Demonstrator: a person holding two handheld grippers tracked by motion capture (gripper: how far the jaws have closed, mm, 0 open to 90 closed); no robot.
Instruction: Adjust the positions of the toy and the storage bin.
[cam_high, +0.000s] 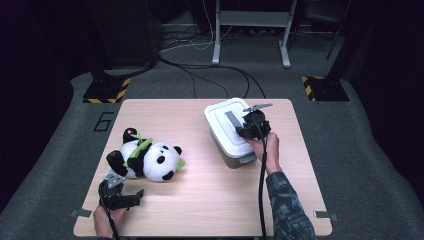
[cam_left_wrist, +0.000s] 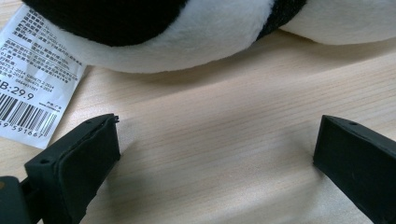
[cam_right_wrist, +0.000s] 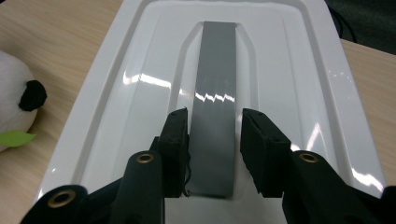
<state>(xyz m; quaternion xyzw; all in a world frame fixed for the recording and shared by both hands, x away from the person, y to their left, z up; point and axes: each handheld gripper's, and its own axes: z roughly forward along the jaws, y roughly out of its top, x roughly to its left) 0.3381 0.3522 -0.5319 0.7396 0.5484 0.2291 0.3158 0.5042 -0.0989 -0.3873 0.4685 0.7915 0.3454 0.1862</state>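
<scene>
High view, right gripper: the right gripper (cam_high: 248, 121) sits right of centre, on the white lid (cam_high: 223, 111) of the storage box (cam_high: 233, 156), its jaws around the near end of the grey lid handle (cam_high: 232, 119).
High view, left gripper: the left gripper (cam_high: 131, 196) rests at the lower left on the wooden table (cam_high: 210, 200), jaws spread and holding nothing, just below the plush panda (cam_high: 148, 158).
High view, room: the box lies near the table's right edge and its far edge; bare wood between panda and box looks like the widest free stretch. The right gripper's cable (cam_high: 261, 190) trails down toward the bottom edge.

Left gripper view, state: both black jaws stand well apart over bare wood; the panda (cam_left_wrist: 196, 32) fills the top of the frame, its paper tag (cam_left_wrist: 35, 79) at upper left, neither touched.

Right gripper view, state: the jaws flank the grey handle (cam_right_wrist: 215, 112) at lower centre, the left pad against its edge, the right pad seemingly a hair off; whether the pinch is firm cannot be told.
Right gripper view, doing it well: the step appears to be gripping the handle to lift the lid (cam_right_wrist: 299, 70). A straight, level pull with the pads squared on both edges would likely keep the glossy lid from tilting or dragging the box.
Right gripper view, edges: the panda's head (cam_right_wrist: 16, 98) lies at far left, apart from the lid rim.
</scene>
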